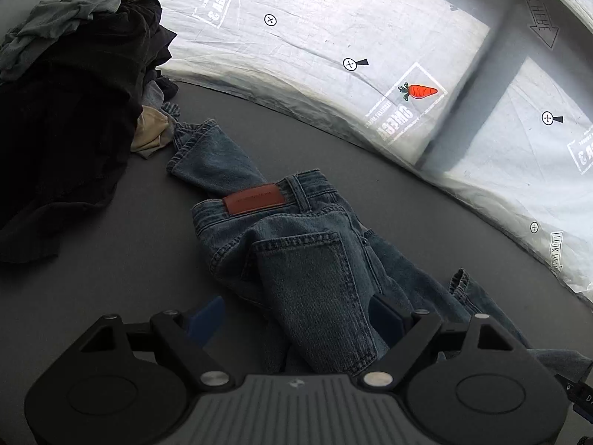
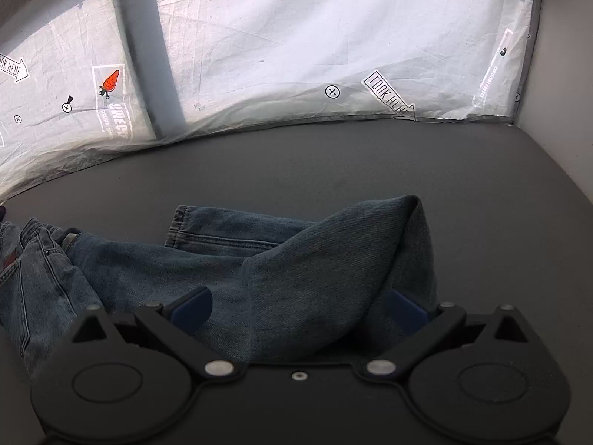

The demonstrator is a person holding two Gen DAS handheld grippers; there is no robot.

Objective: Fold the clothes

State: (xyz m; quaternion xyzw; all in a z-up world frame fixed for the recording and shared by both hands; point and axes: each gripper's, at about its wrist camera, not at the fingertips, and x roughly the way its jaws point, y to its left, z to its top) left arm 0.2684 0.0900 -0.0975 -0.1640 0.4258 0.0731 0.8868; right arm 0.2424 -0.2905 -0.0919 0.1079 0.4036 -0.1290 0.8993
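Found crumpled blue denim jeans [image 1: 296, 252] unfolded on dark grey table [image 1: 111, 296], left tool [image 1: 296, 319] and right tool [image 2: 300, 307] both spread astride denim, heaped dark garments [image 1: 74, 111] untouched.

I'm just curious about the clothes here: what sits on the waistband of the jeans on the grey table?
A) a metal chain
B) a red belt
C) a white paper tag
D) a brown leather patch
D: a brown leather patch sits on the waistband of the jeans, just above the back pocket, in the left wrist view.
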